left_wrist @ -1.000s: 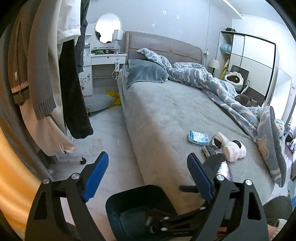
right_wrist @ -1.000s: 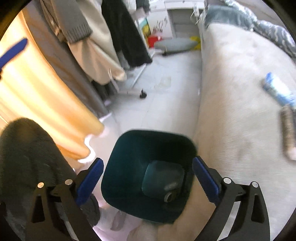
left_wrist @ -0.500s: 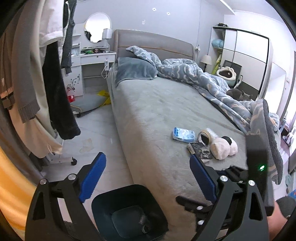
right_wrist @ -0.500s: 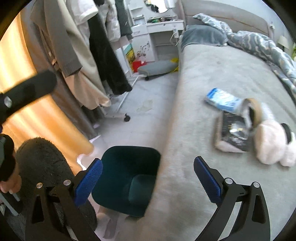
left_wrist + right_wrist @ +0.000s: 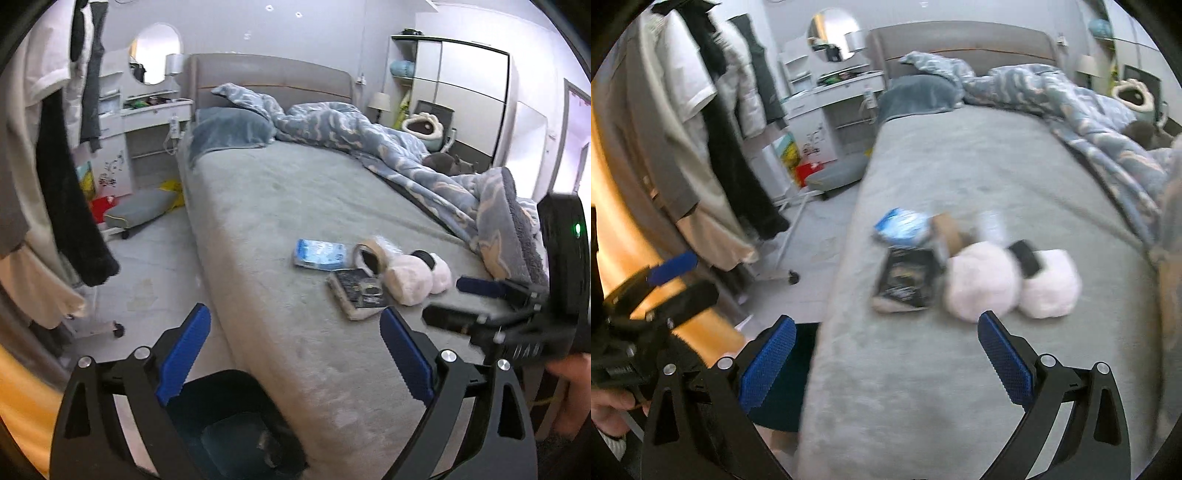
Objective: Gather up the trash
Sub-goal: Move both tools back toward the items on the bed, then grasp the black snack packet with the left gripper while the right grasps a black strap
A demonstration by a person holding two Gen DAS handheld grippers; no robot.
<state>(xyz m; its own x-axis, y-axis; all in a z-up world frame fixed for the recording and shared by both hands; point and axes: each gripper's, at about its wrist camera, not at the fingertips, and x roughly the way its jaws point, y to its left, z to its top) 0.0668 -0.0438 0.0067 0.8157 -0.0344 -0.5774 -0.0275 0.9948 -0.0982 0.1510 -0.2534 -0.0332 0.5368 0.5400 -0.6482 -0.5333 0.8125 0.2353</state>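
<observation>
Bedroom, grey bed (image 5: 280, 206) with quilt bunched far right; dark teal bin (image 5: 236, 424) on the floor at the near-left corner. Trash cluster lies mid-bed toward the near edge: blue-white wrapper (image 5: 320, 254), tape roll (image 5: 369, 256) just right of it, flat dark packet (image 5: 360, 291) nearer, touching pale fluffy slippers (image 5: 417, 280). Left claw (image 5: 295, 354): jaws have just been opening, now wide, nothing between them. Right claw (image 5: 882, 363): wide, empty, short of the packet (image 5: 908, 278). Judgement: wrapper (image 5: 901, 227) light, crinkly, slippery, so pinch across its short edges. Packet thin and flat; take it at the raised near edge.
</observation>
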